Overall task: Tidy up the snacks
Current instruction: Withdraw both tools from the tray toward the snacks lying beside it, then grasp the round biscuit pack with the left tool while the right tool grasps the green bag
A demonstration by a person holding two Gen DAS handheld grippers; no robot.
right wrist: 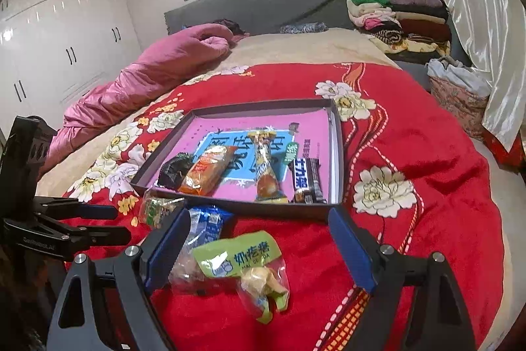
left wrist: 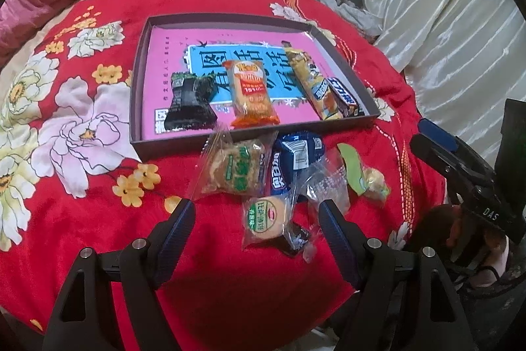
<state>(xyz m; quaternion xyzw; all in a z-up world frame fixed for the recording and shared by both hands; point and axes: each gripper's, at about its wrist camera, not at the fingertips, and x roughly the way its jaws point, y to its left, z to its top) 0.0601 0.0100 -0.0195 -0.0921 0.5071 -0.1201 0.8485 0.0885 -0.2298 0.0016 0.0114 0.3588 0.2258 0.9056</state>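
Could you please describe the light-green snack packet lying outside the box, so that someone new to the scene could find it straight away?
Start at the red floral blanket and find the shallow box of snacks on it. On the blanket in front of the box's near wall lies a loose cluster of wrappers. The light-green packet is the rightmost of these, the only one with a lime-green printed header above a clear pouch of pale candy.

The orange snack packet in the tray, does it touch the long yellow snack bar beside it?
Apart. In the left wrist view, the orange snack packet and the long yellow snack bar lie with a strip of the tray's printed floor showing between them.
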